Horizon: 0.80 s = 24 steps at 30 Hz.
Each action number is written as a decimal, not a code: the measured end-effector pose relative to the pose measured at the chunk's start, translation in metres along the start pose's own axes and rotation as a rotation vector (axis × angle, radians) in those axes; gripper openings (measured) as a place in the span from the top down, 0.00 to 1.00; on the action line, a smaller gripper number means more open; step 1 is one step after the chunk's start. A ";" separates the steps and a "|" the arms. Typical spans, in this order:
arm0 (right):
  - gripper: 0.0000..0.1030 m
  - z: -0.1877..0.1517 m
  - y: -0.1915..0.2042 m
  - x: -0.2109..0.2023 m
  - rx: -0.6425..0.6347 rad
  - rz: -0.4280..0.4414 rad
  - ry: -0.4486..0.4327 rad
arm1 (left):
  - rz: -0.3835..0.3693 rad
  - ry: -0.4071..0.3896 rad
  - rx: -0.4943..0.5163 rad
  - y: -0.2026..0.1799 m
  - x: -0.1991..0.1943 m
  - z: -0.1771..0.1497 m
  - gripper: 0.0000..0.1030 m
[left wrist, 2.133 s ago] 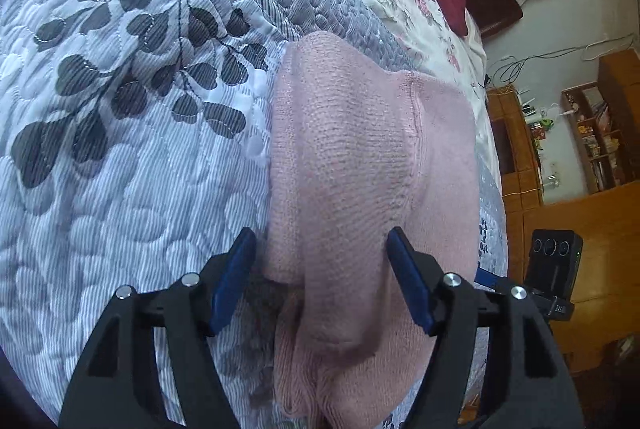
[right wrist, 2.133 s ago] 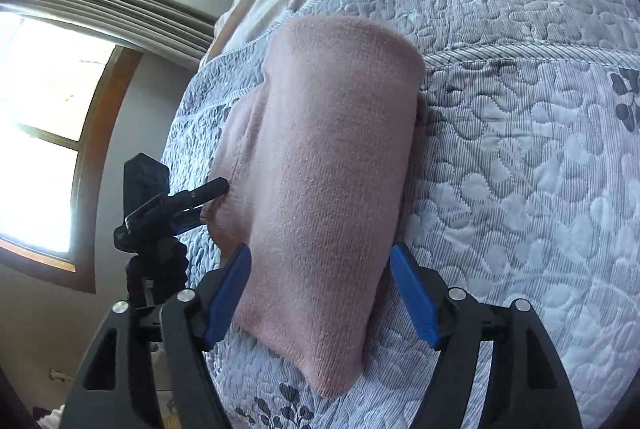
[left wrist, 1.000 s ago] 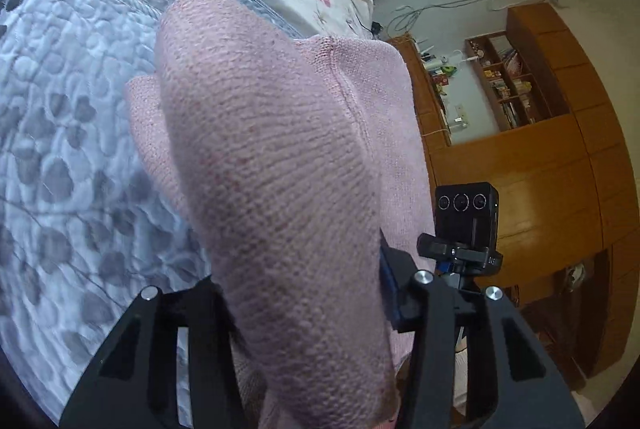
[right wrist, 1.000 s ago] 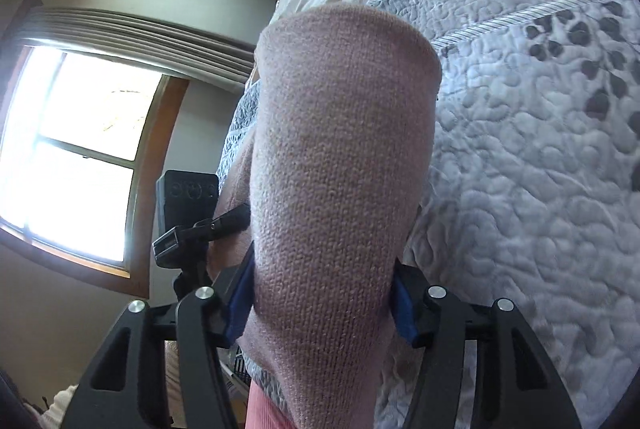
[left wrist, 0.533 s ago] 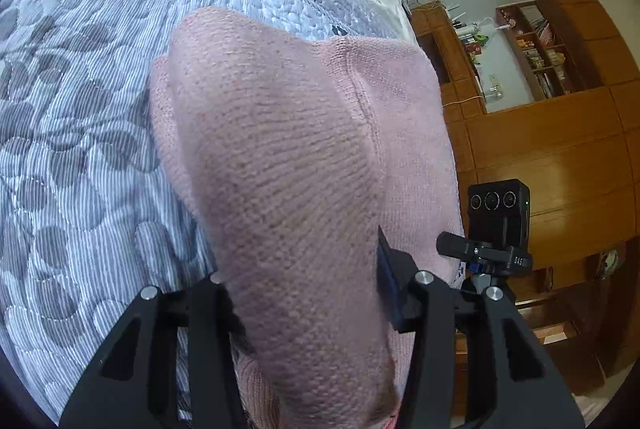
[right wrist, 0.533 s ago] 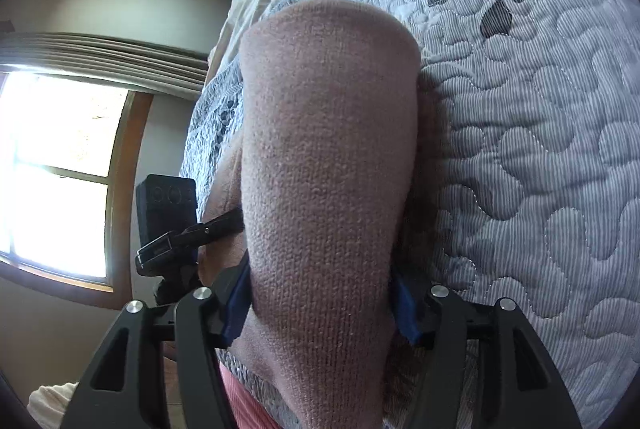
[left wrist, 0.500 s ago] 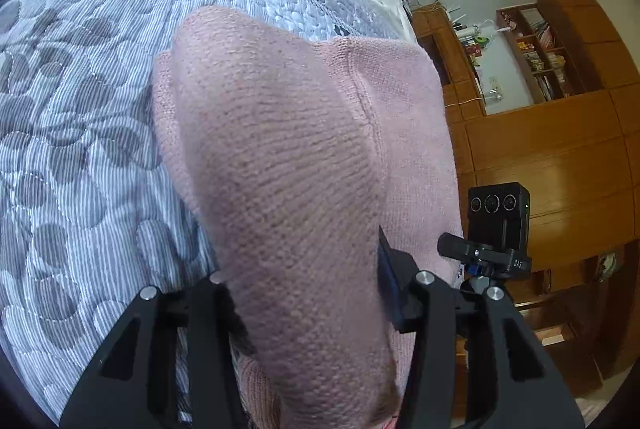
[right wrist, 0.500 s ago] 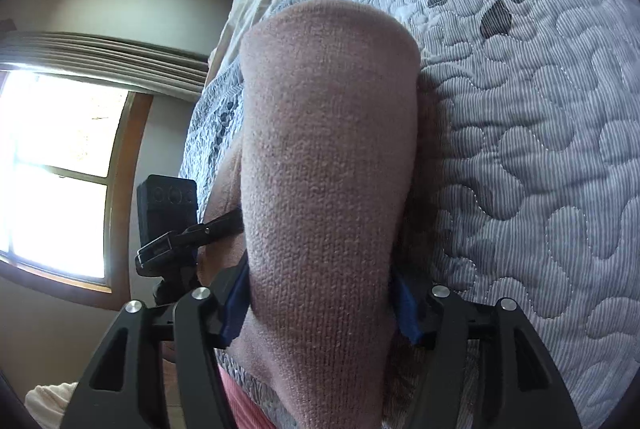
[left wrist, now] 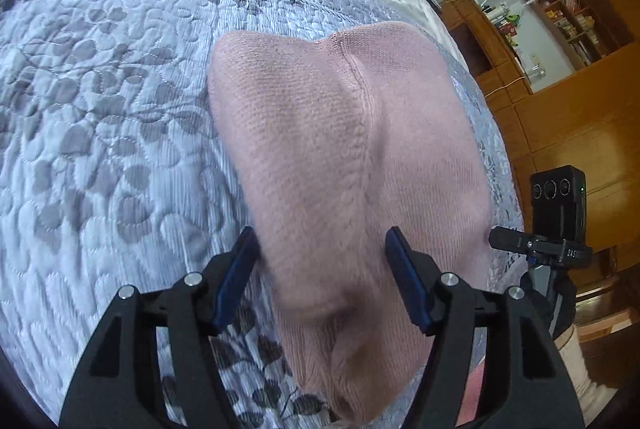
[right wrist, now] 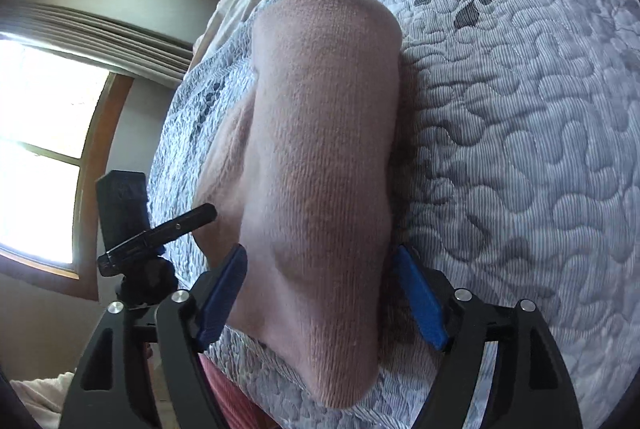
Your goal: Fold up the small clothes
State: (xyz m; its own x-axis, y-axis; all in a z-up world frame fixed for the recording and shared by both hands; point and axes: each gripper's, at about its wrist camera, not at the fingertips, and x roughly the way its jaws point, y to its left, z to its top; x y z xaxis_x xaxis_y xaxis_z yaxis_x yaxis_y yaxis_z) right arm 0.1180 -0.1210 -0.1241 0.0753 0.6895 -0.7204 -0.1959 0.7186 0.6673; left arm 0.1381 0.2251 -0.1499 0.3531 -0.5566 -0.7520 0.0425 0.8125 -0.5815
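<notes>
We have a pink knitted garment (left wrist: 348,157) lying on the grey quilted bedspread (left wrist: 104,133), near the edge of the bed, already folded over on itself into a thick, rounded bundle with a raised seam running down its middle in the left wrist view. We judge it light, soft and floppy: it sags into whatever shape it is left in, the loose knit should give the pads plenty of friction, and nothing about it is fragile, though a hard tug could stretch it or pull the layers apart. The best places to take hold, in our view, are the near corners or the near folded edge, pinching through all the layers at once so the fold stays together. Our left gripper (left wrist: 322,277) is spread wide, its blue pads on either side of the near end of the bundle; the fabric bulges between them, but we see no pinch, so it grips nothing. Our right gripper (right wrist: 322,295) stands much the same, jaws wide apart and straddling the near end of the garment (right wrist: 320,169), the cloth close to or brushing the pads but not clamped.
</notes>
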 end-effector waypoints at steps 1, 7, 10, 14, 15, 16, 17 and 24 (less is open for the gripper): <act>0.25 -0.006 0.000 -0.001 -0.003 -0.012 0.005 | 0.000 -0.001 0.008 -0.003 -0.005 -0.007 0.35; 0.25 -0.040 -0.003 0.002 0.024 -0.010 0.023 | 0.017 0.009 0.031 -0.021 -0.010 -0.054 0.34; 0.49 -0.047 -0.005 0.006 0.040 0.000 0.034 | 0.066 0.020 0.011 -0.019 -0.003 -0.067 0.41; 0.72 -0.054 0.002 -0.001 0.025 0.005 0.029 | 0.078 0.042 -0.039 -0.008 0.000 -0.072 0.53; 0.74 -0.055 0.004 -0.004 0.012 -0.004 0.024 | 0.085 0.041 -0.033 -0.008 -0.001 -0.072 0.54; 0.74 -0.056 0.006 -0.004 0.002 -0.021 0.023 | 0.100 0.041 -0.019 -0.009 -0.002 -0.072 0.54; 0.74 -0.058 0.006 -0.003 0.002 -0.037 0.027 | 0.116 0.042 -0.004 -0.010 -0.001 -0.072 0.54; 0.72 -0.068 -0.001 0.014 0.053 -0.061 0.037 | 0.116 0.043 -0.021 0.002 0.001 -0.079 0.52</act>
State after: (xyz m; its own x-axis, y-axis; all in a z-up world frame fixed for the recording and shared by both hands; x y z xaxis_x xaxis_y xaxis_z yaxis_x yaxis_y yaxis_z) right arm 0.0526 -0.1184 -0.1475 0.0492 0.6408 -0.7661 -0.1399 0.7639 0.6300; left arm 0.0647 0.2126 -0.1768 0.3139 -0.4662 -0.8271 -0.0160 0.8684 -0.4956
